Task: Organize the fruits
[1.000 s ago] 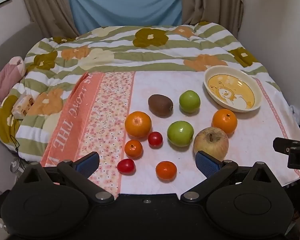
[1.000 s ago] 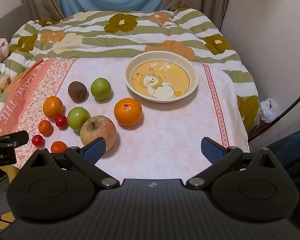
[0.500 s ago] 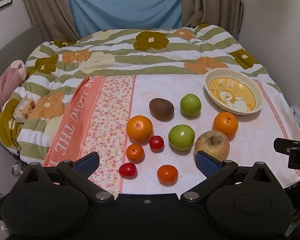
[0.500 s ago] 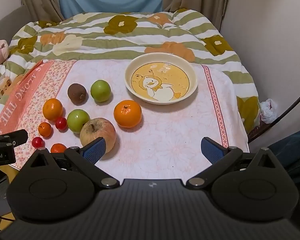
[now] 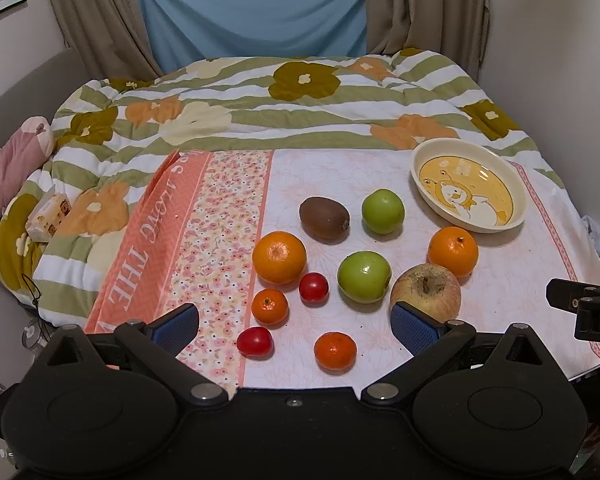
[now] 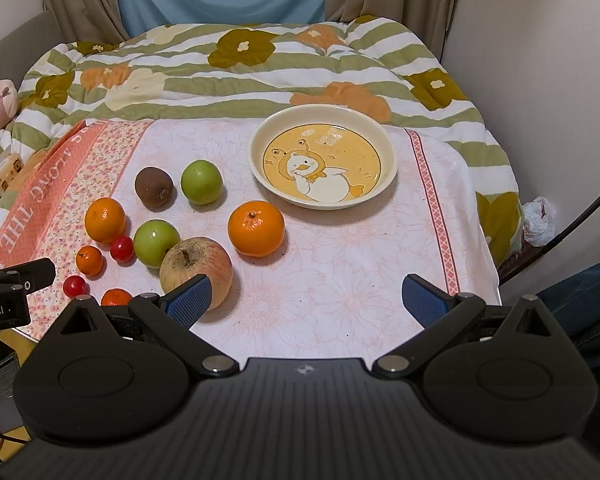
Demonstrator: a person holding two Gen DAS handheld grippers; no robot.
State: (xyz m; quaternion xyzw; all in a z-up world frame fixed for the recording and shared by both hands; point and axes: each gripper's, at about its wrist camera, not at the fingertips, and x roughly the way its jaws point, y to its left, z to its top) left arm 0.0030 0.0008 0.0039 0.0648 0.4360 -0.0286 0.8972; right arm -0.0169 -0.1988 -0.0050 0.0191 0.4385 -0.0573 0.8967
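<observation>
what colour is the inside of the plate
Yellow with a cartoon duck, cream rim; clearest in the right wrist view.

Your left gripper [image 5: 295,322] hangs wide open over the cloth's [image 5: 500,280] near edge, empty; a small tangerine [image 5: 335,351] and cherry tomato [image 5: 254,342] lie between its fingers.

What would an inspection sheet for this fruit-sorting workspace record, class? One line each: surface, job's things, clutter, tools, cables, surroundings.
Surface: pink floral cloth over a striped quilt.
Job's things: duck plate empty; kiwi, two green apples, large apple, two oranges, two mandarins, two cherry tomatoes loose on cloth.
Clutter: tissue packet, pink plush.
Tools: left tool and right tool open, holding nothing.
Cables: dark cable at right.
Surroundings: curtains, plastic bag.
</observation>
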